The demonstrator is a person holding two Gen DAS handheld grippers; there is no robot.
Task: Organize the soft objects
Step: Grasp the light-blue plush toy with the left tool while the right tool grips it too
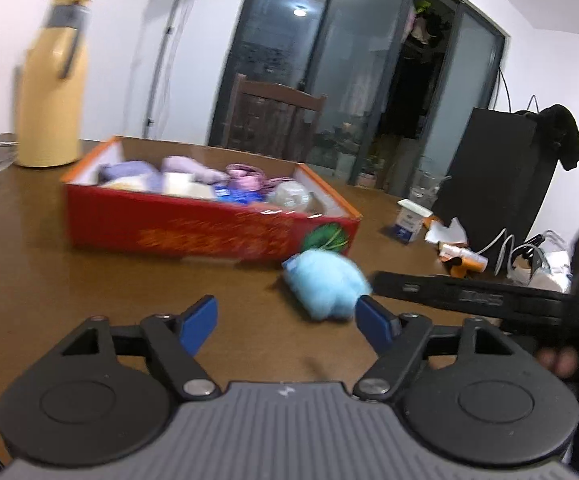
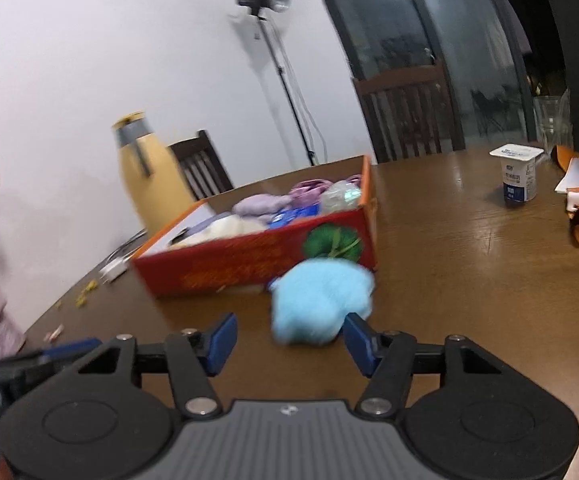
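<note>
The task appears mostly complete, by my judgement: one soft item remains outside the container. That item, a fluffy light-blue plush toy (image 1: 326, 290), lies on the brown wooden table (image 1: 89, 280) just in front of the near right corner of the red cardboard box with orange rim and green leaf print (image 1: 209, 232); whether it touches the box wall cannot be told through the blur. The box is open-topped and well filled: pale purple cloth bundles (image 1: 193, 168), a cream-coloured soft piece (image 1: 185, 188), a pink-striped fabric item (image 1: 245, 172), something blue (image 1: 235, 196) and a clear crinkled plastic item (image 1: 289, 196) sit inside; finer identification is not possible. The left gripper (image 1: 289, 320) stands wide open and holds nothing, its right blue pad beside the toy's lower edge. The right gripper (image 2: 289, 340) is likewise spread wide and empty, the toy just ahead, overlapping its right fingertip in view. Remaining work, as judged: pick up the blue toy and place it in the box. A yellow thermos jug (image 1: 51, 88) and a small yoghurt cup (image 2: 518, 174) stand apart on the table, not soft goods.
</note>
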